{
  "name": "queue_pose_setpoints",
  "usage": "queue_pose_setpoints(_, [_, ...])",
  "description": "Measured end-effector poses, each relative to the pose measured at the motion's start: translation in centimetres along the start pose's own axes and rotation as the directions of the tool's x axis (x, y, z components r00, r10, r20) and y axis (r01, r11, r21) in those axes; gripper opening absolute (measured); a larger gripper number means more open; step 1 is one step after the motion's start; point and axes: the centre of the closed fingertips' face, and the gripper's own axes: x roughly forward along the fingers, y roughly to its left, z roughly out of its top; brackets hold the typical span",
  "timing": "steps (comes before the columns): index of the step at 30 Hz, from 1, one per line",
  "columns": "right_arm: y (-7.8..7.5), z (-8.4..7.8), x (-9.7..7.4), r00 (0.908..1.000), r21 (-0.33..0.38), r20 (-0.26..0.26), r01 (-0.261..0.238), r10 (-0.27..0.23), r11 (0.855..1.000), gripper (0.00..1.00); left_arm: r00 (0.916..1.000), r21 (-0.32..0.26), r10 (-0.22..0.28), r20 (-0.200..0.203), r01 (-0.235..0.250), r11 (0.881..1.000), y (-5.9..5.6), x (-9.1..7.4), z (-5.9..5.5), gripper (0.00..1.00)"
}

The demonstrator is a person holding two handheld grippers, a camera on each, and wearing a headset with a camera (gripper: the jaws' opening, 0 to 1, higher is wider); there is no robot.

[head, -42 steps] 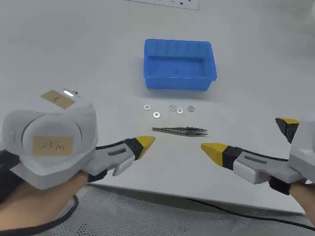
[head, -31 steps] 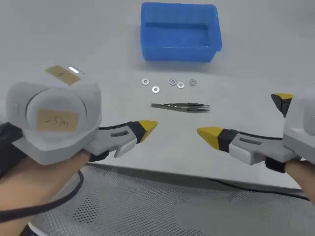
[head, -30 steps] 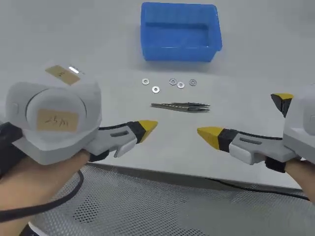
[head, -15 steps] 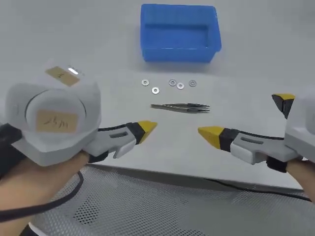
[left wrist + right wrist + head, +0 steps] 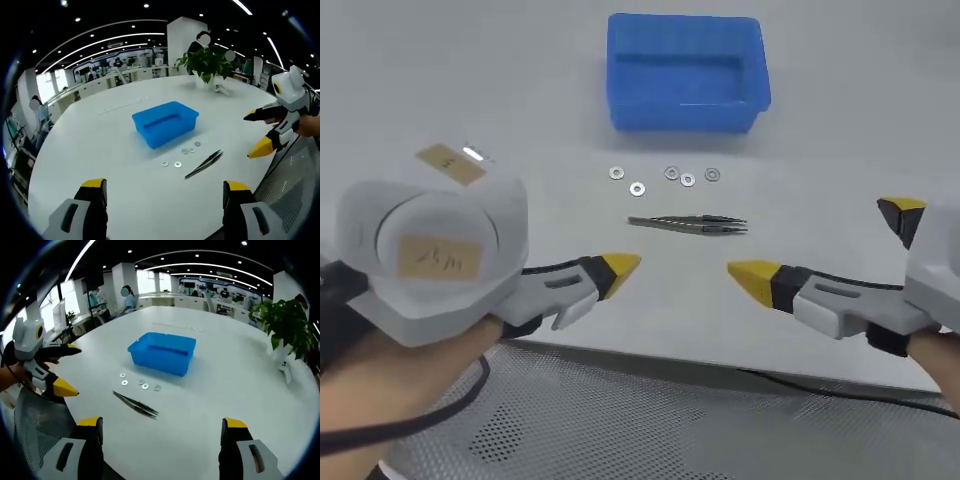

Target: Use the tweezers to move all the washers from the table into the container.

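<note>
Left gripper (image 5: 164,185) and right gripper (image 5: 161,422) unmoved, jaws wide apart, slim metal tweezers (image 5: 687,224), small steel washers (image 5: 688,180), blue plastic container (image 5: 685,112) ahead, unchanged

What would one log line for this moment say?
left gripper open; right gripper open; tweezers lying on table; five washers outside bin

A blue rectangular container (image 5: 685,112) stands open-topped at the top centre of the head view. Below it, five small silver washers (image 5: 671,173) lie flat in a loose row. Just beneath them, slim metal tweezers (image 5: 688,224) lie left to right near mid-frame, touching no washer.
</note>
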Motion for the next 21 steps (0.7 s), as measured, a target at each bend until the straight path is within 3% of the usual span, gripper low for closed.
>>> queue_pose_setpoints(13, [-0.4,0.0,0.0,1.0000,0.021,0.003,-0.002,0.002,1.000,0.97,0.9997,0.018,-0.024,-0.005,0.024,1.000,-0.3,0.7,0.1,0.90])
queue_pose_setpoints(21, [-0.8,0.1,-0.1,1.0000,0.063,0.007,-0.004,0.004,0.998,0.82,0.9973,0.063,-0.070,-0.023,0.071,0.995,-1.0,1.6,0.0,0.81])
